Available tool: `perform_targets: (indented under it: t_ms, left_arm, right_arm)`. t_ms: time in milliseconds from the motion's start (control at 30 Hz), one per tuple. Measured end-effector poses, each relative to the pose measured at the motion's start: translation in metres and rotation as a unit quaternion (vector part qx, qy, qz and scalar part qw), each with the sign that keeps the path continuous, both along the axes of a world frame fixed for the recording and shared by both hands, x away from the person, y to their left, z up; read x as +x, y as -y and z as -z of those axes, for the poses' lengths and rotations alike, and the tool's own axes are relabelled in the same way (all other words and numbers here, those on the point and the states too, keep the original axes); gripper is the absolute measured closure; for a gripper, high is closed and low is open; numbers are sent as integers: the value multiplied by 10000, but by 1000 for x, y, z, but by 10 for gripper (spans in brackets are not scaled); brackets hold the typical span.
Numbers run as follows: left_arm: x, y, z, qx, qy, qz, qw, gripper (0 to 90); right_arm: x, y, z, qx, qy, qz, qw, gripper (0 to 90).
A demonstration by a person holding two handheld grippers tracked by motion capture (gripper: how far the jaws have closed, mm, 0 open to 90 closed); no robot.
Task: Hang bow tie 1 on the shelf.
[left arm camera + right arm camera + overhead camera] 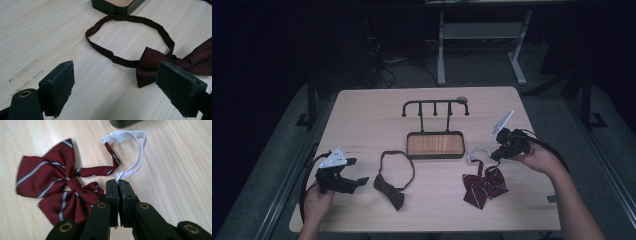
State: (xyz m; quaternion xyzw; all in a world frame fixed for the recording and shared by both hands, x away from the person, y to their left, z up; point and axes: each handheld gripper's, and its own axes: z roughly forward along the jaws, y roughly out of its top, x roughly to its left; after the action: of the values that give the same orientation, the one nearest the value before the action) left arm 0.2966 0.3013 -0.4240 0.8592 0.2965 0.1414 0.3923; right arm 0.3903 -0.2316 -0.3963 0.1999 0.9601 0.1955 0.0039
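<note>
We see a dark rectangular tray (435, 145) with a wood-grain floor near the middle of the pale wooden table (362, 115); nothing lies in it, and a black rack with short pegs (435, 106) rises from its far edge. Our right hand-held gripper (118, 180) has its jaws pressed together on the white elastic loop (136, 142) of the striped bow tie (53, 185), a dark red fabric bow with grey-white stripes and layered, pointed wings that rests on the table just right of the tray. Our left hand-held gripper (115, 82) stands with its jaws wide apart and nothing between them, facing the plain dark red bow tie (160, 65), whose fine-dotted cloth bow lies flat with its thin dark neck band (130, 21) spread in an oval just left of the tray.
</note>
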Motion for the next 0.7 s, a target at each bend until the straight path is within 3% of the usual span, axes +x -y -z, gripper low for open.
perform_targets:
  t_ms: [267, 700]
  left_arm:
    - [0, 0, 0, -6, 2, -15, 10000, 147]
    - [0, 0, 0, -25, -24, -4, 10000, 147]
  right_arm:
    - [-9, -6, -25, 52, 161, -230, 9996, 869]
    - [-15, -11, -50, 123, 273, -430, 9986, 874]
